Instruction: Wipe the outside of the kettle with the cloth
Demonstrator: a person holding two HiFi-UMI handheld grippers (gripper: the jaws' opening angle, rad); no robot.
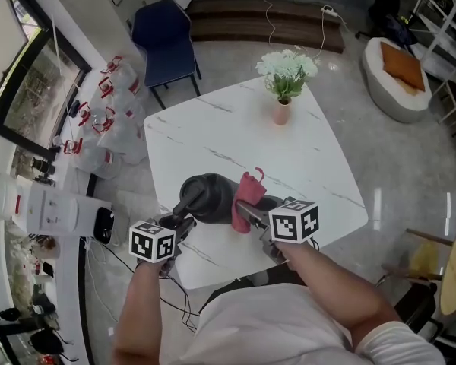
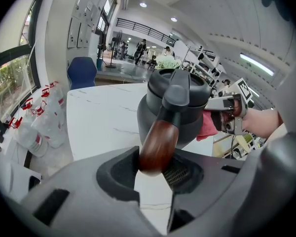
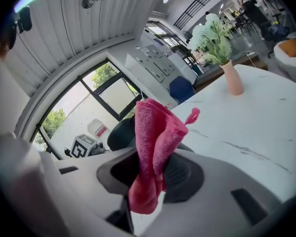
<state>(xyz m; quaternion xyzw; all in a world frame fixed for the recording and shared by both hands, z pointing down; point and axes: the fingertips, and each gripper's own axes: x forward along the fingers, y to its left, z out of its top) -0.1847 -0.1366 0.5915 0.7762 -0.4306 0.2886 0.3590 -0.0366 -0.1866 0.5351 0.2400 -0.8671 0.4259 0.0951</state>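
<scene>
A dark grey kettle stands near the front edge of the white marble table. Its brown wooden handle lies between the jaws of my left gripper, which is shut on it. My right gripper is shut on a bunched pink cloth. In the head view the cloth rests against the kettle's right side. From the left gripper view the kettle fills the middle, and the cloth shows at its right flank with the right gripper behind it.
A pink vase of white flowers stands at the far side of the table. A blue chair is beyond the far left corner. White bags with red handles lie on the floor to the left.
</scene>
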